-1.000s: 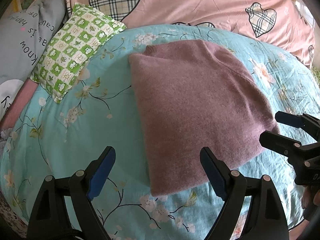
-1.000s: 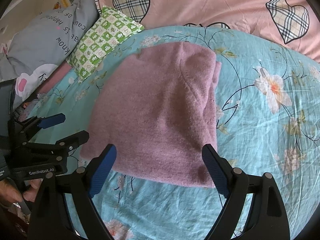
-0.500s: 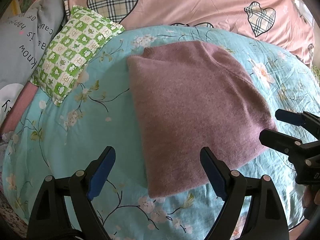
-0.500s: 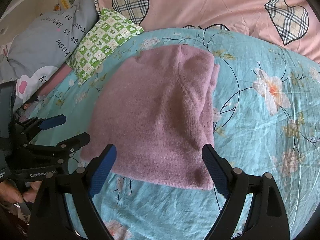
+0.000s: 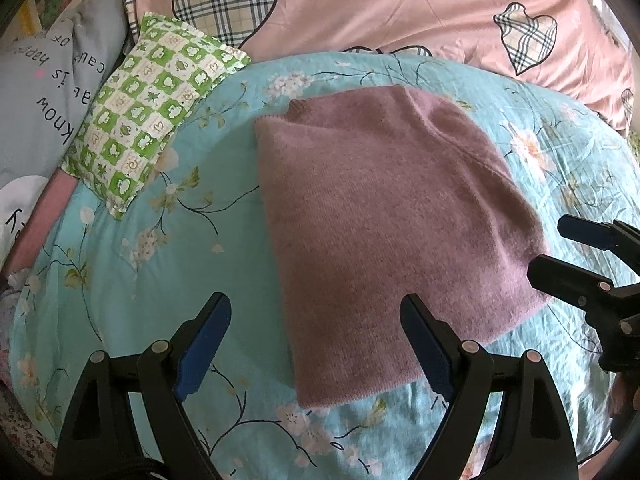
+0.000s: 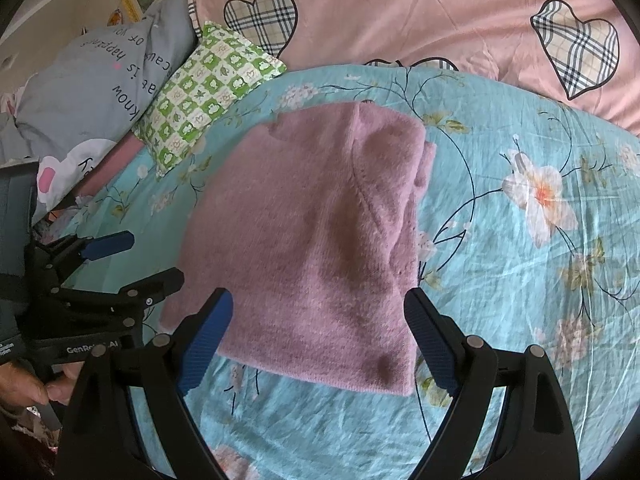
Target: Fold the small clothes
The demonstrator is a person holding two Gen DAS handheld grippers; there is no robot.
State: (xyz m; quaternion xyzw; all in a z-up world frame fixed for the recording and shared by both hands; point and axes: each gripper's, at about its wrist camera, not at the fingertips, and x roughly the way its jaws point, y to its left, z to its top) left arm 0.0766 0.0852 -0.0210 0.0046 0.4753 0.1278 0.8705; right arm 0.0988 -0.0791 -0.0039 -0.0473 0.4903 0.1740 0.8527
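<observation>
A mauve knitted garment (image 5: pixel 384 224) lies folded flat on the turquoise floral bedsheet (image 5: pixel 168 264); it also shows in the right wrist view (image 6: pixel 316 248). My left gripper (image 5: pixel 316 344) is open and empty, held above the garment's near left corner. My right gripper (image 6: pixel 320 340) is open and empty above the garment's near edge. The right gripper shows at the right of the left wrist view (image 5: pixel 560 248), beside the garment's right corner. The left gripper shows at the left of the right wrist view (image 6: pixel 140 256).
A green checked pillow (image 5: pixel 148 120) lies at the back left, next to a grey pillow with writing (image 5: pixel 44 92). A pink quilt with plaid hearts (image 5: pixel 380 8) runs along the back.
Both grippers have drawn back a little from the garment and stay open. The garment has not moved.
</observation>
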